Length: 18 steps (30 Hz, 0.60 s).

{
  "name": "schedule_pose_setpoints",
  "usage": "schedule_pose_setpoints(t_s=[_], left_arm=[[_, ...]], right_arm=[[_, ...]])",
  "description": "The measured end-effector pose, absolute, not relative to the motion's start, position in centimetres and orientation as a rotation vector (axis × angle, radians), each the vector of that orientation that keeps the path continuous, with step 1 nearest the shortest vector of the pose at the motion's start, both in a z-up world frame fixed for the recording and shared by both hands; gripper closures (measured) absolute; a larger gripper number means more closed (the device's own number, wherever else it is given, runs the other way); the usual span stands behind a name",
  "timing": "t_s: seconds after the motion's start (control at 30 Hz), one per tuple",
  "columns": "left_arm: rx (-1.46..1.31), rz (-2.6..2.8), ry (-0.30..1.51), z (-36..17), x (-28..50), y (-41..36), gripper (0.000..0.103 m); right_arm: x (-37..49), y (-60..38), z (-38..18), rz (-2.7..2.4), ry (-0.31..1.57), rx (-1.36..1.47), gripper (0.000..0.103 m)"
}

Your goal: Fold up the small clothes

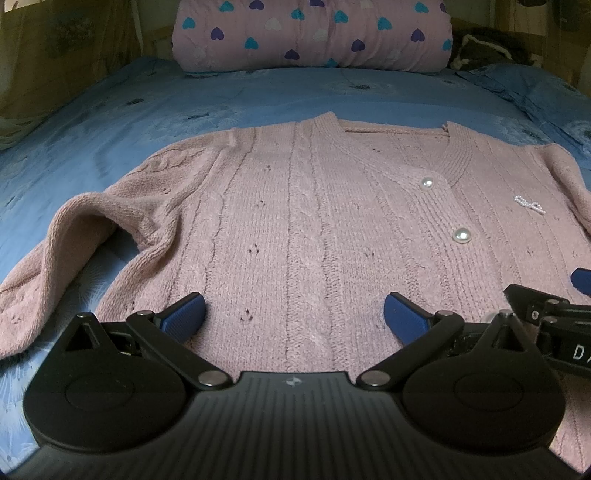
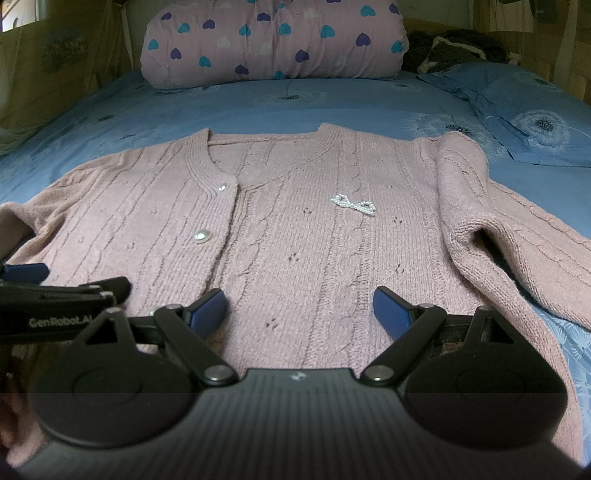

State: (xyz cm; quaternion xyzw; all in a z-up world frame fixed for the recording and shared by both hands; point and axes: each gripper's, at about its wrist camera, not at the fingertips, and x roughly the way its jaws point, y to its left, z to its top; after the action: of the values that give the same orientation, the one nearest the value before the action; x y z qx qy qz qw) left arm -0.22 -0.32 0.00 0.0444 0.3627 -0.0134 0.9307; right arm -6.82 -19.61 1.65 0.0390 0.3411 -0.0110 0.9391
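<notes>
A pink knitted cardigan (image 1: 314, 221) with pearl buttons lies front up and spread flat on the blue bed sheet (image 1: 129, 110); it also shows in the right wrist view (image 2: 295, 229). Its left sleeve (image 1: 66, 251) is bent and humped; its right sleeve (image 2: 491, 229) lies out to the side. My left gripper (image 1: 294, 314) is open over the lower left part of the cardigan, holding nothing. My right gripper (image 2: 299, 308) is open over the lower right part, holding nothing. The two grippers sit side by side: the right one shows in the left wrist view (image 1: 554, 314), the left one in the right wrist view (image 2: 55, 302).
A pink rolled quilt with heart prints (image 1: 314, 33) lies across the far end of the bed. A blue pillow (image 2: 524, 110) and dark clothing (image 2: 450, 48) sit at the far right. Wooden bed walls (image 1: 55, 55) stand at the left.
</notes>
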Motion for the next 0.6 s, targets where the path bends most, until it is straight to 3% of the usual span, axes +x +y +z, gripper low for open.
schedule_pose_setpoints(t_s=[0.2, 0.3, 0.6], left_arm=[[0.09, -0.028, 0.742, -0.1, -0.3, -0.2, 0.0], [0.092, -0.032, 0.744, 0.0, -0.2, 0.0, 0.0], [0.078, -0.047, 0.744, 0.3, -0.3, 0.3, 0.0]], right_arm=[[-6.7, -19.6, 1.6, -0.022, 0.699, 0.086, 0.014], [-6.3, -18.9, 1.4, -0.002, 0.724, 0.058, 0.004], [-7.0, -20.2, 2.4, 0.03, 0.748, 0.131, 0.004]])
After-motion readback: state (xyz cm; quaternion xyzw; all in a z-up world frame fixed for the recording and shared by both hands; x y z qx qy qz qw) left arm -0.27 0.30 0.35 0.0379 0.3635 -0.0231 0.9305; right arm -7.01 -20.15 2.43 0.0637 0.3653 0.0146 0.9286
